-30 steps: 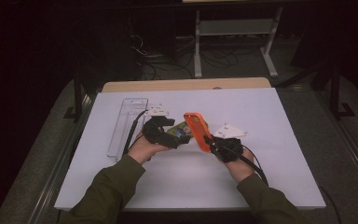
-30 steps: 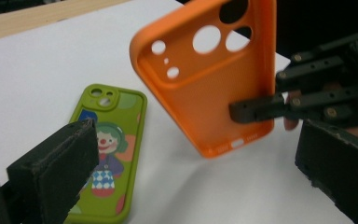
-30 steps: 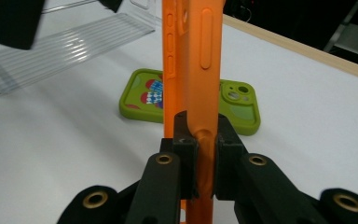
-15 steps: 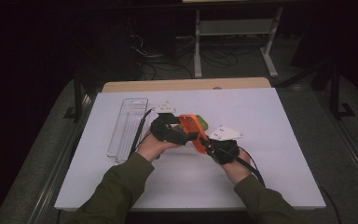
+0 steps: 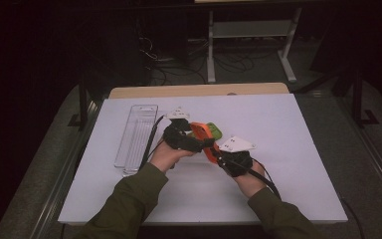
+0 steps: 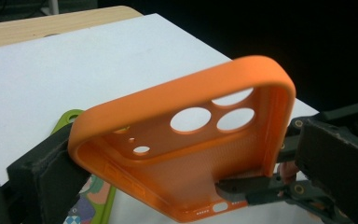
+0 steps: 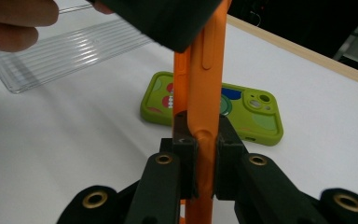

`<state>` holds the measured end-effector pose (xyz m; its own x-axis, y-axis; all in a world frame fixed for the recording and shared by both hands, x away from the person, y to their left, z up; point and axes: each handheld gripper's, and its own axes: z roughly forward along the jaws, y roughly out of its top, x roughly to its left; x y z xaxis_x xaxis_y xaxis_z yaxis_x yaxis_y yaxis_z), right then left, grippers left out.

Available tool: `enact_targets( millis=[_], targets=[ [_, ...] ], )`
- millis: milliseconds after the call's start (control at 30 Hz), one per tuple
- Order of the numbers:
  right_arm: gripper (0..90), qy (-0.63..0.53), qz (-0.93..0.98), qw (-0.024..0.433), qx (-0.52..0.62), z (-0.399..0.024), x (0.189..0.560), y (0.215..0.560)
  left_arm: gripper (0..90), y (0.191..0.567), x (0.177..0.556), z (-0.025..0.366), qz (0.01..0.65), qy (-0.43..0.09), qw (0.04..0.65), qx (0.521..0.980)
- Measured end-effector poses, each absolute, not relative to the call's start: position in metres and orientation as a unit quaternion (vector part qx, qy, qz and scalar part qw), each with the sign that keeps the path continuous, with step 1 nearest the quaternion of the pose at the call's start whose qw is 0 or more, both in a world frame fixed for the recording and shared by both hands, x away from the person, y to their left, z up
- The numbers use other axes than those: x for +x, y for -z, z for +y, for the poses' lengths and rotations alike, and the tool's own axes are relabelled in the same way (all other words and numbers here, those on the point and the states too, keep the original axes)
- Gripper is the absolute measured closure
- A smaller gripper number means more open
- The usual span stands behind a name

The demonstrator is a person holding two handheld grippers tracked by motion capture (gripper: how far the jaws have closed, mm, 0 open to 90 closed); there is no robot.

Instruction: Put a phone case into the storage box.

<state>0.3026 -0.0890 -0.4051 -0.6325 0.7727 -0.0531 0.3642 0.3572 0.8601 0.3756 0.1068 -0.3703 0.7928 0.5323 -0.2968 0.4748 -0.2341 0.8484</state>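
Above the middle of the white table [image 5: 288,149], I hold the orange phone case [image 6: 182,140] off the surface between both tools. My right gripper [image 7: 200,154] has its jaws pressed together on the case's thin side wall, and the soft rim dents where they bite. My left gripper [image 5: 181,137] meets the case at its other end: in the left gripper view one black jaw lies against the outer corner, but its partner is out of frame, so I cannot tell whether that tool is pinching or only bracing. The green phone [image 7: 214,109], in its cartoon-print cover, lies flat on the table just beneath and beyond the orange case, and the clear plastic tray [image 5: 135,137] sits apart to my left. My guess is the orange case is being handed over or readied for the phone. To do it well, I should keep the right pinch light enough not to crease the wall, and let go only once the left jaws hold firmly.
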Motion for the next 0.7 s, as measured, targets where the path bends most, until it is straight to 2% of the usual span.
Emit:
enact_targets(
  millis=[433, 700],
  targets=[
    [81.2, -0.430, 0.798, 0.236, 0.350, -0.0862, 0.3030, 0.4096, 0.6, 0.3724, 0.3770, 0.1050, 0.329, -0.024, 0.539, 0.775],
    [81.1, -0.428, 0.799, 0.235, 0.352, -0.0870, 0.3027, 0.4098, 11.5, 0.3700, 0.3760, 0.1089, 0.336, -0.028, 0.545, 0.767]
  ],
)
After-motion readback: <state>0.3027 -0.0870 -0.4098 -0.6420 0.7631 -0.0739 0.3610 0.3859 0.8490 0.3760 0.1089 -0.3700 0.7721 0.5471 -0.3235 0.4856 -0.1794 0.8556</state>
